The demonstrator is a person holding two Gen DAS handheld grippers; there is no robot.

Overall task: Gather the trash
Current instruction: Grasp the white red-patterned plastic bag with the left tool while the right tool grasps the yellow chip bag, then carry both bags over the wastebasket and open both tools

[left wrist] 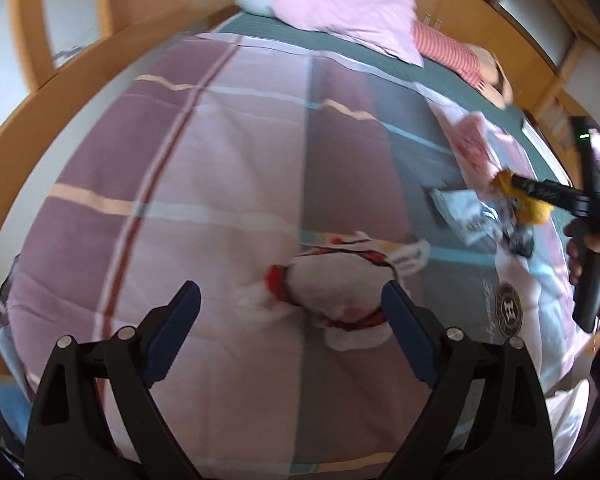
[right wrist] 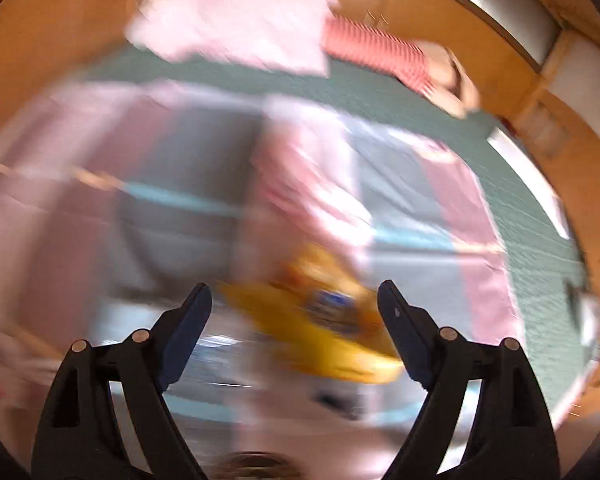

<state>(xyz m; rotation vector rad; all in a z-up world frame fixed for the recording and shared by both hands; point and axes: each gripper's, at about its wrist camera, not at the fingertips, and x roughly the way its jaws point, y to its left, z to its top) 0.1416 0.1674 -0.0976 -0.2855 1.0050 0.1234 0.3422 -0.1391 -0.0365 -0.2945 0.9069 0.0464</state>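
Note:
A crumpled white wrapper with red and black print (left wrist: 335, 280) lies on the striped bedspread (left wrist: 180, 184). My left gripper (left wrist: 292, 300) is open just above it, fingers on either side. A yellow snack bag (right wrist: 319, 320) lies between the open fingers of my right gripper (right wrist: 296, 300); the right wrist view is blurred. In the left wrist view the right gripper (left wrist: 539, 190) is over the yellow bag (left wrist: 527, 204) at the right. A silver-white wrapper (left wrist: 463, 212) lies beside the yellow bag.
A pink pillow (left wrist: 347, 4) and a red-striped doll (left wrist: 455, 52) lie at the bed's head. A pink patterned paper (left wrist: 471, 144) and a white bag with a round logo (left wrist: 511, 304) lie at the right. The wooden bed frame (left wrist: 40, 120) curves round the left.

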